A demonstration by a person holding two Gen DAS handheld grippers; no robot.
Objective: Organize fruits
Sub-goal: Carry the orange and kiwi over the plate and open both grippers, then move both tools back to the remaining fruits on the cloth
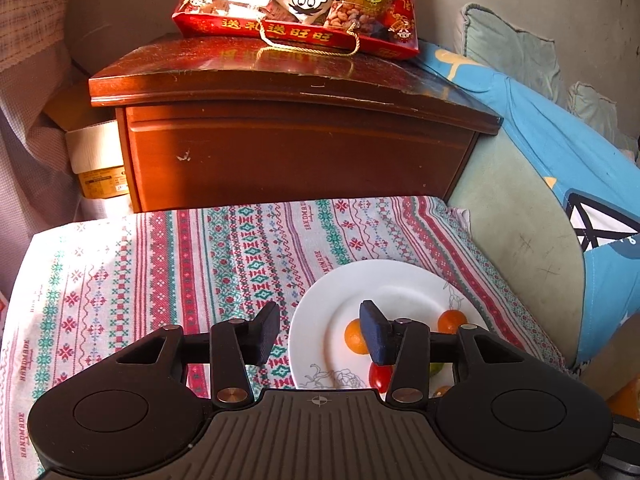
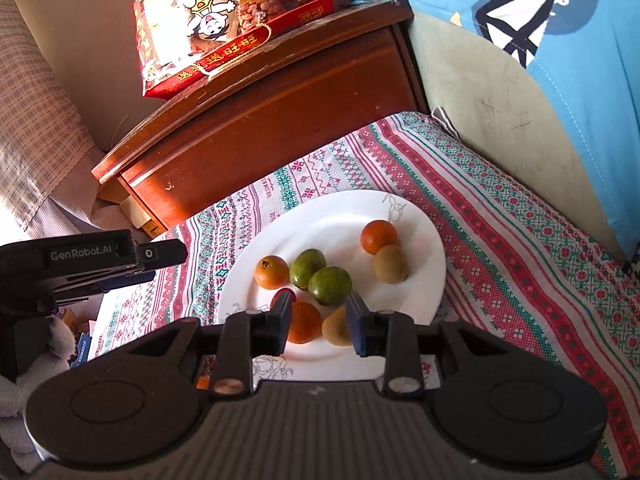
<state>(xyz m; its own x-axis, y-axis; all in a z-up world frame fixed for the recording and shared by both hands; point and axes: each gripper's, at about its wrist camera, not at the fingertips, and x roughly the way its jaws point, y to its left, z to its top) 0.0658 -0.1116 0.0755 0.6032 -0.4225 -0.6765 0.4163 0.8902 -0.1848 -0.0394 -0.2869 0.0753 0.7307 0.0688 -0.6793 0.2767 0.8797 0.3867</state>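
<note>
You are working in a lived-in home, likely a bedroom or sitting corner. A dark wooden nightstand (image 1: 296, 120) holds a red festive snack bag (image 1: 304, 0), beside a patterned tablecloth (image 1: 160, 264), a blue cushion (image 1: 560, 140) and checked fabric (image 2: 32, 120).

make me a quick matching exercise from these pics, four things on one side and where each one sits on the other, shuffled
Things:
1. red snack bag
2. two green fruits
3. white plate
4. blue cushion

Places:
A. on the patterned cloth
B. on top of the wooden cabinet
C. near the middle of the plate, touching each other
D. to the right, beyond the cloth

Pairs: 1-B, 2-C, 3-A, 4-D
</note>
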